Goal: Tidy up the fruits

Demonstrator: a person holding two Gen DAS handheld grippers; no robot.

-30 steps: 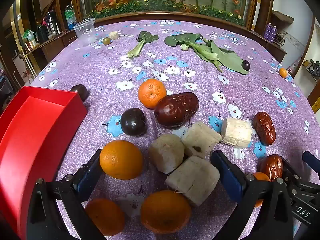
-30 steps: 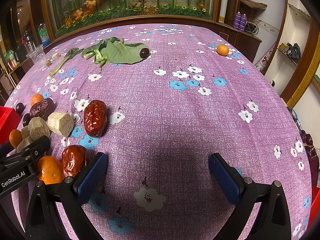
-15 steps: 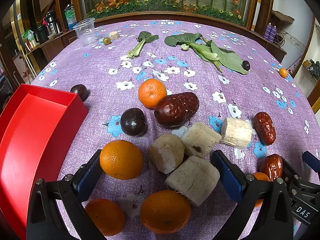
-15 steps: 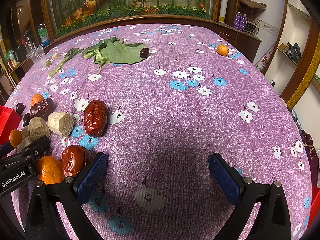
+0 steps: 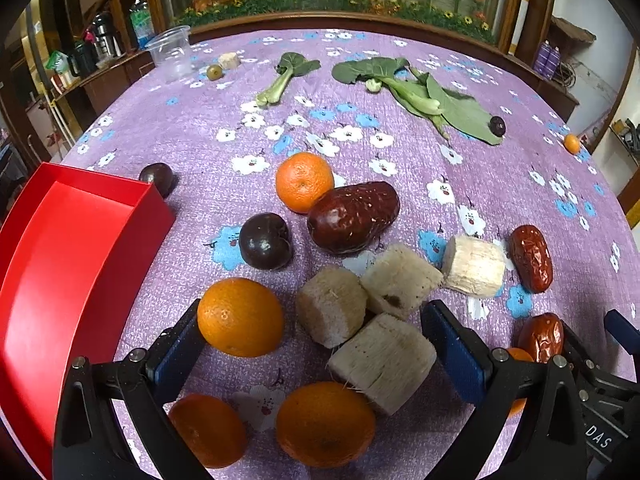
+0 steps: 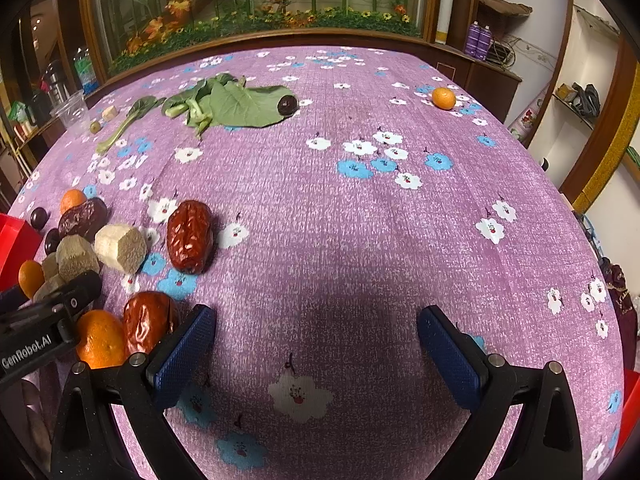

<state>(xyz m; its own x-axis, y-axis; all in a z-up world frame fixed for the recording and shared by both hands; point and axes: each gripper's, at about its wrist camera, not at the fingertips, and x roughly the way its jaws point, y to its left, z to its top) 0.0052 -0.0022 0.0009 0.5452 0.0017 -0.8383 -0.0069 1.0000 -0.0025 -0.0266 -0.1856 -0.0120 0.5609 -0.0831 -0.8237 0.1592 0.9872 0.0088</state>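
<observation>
My left gripper (image 5: 316, 340) is open and low over a cluster of fruit on the purple cloth. Between its jaws lie an orange (image 5: 240, 317), pale sugarcane chunks (image 5: 382, 362) and two more oranges (image 5: 325, 424) nearer me. Beyond are a dark plum (image 5: 265, 241), a big red date (image 5: 353, 216) and another orange (image 5: 304, 181). A red tray (image 5: 68, 264) sits at left. My right gripper (image 6: 316, 344) is open and empty over bare cloth, with a red date (image 6: 147, 321) and an orange (image 6: 100, 338) by its left finger.
Green leafy vegetables (image 5: 416, 88) and a plum (image 5: 497, 125) lie at the far side. A clear plastic cup (image 5: 171, 54) stands far left. A small orange (image 6: 444, 98) sits near the far right edge. Two more dates (image 5: 531, 258) lie right of the cluster.
The left wrist view has shifted slightly, showing more of the red tray. The right gripper has not moved.
</observation>
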